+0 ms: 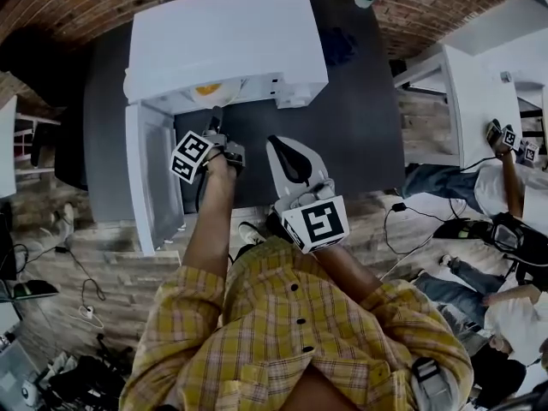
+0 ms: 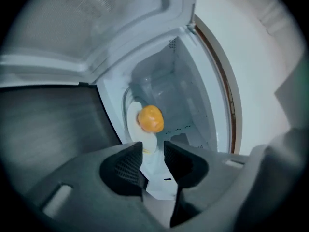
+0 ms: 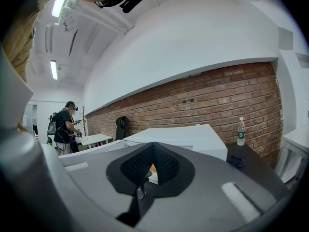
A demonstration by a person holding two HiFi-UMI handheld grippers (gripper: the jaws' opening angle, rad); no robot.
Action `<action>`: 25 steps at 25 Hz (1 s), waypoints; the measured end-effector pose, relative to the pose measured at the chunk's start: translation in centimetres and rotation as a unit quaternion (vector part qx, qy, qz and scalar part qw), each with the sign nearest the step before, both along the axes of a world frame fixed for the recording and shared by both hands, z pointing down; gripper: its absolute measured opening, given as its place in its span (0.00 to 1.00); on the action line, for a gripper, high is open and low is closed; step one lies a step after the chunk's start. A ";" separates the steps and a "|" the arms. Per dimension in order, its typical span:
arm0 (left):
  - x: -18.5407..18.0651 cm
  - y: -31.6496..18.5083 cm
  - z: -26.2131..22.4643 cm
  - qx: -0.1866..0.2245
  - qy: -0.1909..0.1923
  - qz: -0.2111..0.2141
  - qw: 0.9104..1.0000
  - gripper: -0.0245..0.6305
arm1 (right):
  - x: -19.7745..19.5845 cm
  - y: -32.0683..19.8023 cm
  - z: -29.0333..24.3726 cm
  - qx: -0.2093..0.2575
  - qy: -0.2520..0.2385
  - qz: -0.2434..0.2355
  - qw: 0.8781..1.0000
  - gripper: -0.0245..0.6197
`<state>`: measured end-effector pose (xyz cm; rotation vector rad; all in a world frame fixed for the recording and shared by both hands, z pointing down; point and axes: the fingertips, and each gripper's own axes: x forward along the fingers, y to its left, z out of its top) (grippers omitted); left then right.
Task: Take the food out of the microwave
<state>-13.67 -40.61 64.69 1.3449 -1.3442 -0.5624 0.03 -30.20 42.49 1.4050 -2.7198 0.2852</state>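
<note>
Dark table [image 1: 360,127], brick wall [image 1: 428,7]; roundish food [image 2: 150,118] inside microwave [image 1: 227,41] (door [image 1: 150,178] open); left tongs [image 2: 153,153] gape empty, right tongs [image 3: 152,149] pinched together, empty.

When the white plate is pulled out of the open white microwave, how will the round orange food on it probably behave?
The round orange food looks like a ball lying loose on the white plate, so it may roll off if the plate tilts. Its surface looks smooth, so a pinch might slip on it.
</note>
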 end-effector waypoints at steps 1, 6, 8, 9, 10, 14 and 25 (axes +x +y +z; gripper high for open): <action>-0.1 -0.2 0.5 -0.004 0.022 -0.010 1.000 0.25 | 0.1 -0.1 0.1 -0.003 -0.002 0.001 1.000 0.04; 0.0 -1.2 2.5 -0.023 0.095 -0.048 0.994 0.25 | 0.4 -0.5 0.4 -0.008 -0.003 0.004 1.000 0.04; -0.2 -1.3 3.1 -0.029 0.113 -0.063 0.991 0.22 | 0.4 -0.6 0.7 -0.013 -0.005 0.004 1.000 0.04; -0.4 -1.3 3.4 -0.031 0.124 -0.073 0.989 0.22 | 0.4 -0.6 0.9 -0.015 -0.005 0.004 1.000 0.04; -0.5 -1.4 3.7 -0.030 0.134 -0.082 0.987 0.22 | 0.5 -0.7 1.1 -0.017 -0.006 0.004 1.000 0.04; -0.8 -2.3 4.2 -0.025 0.166 -0.104 0.980 0.21 | 0.5 -1.1 1.5 -0.021 -0.005 0.005 1.000 0.04; -1.0 -3.1 5.9 -0.046 0.179 -0.122 0.975 0.21 | 0.4 -1.4 2.0 -0.027 -0.001 0.006 1.000 0.04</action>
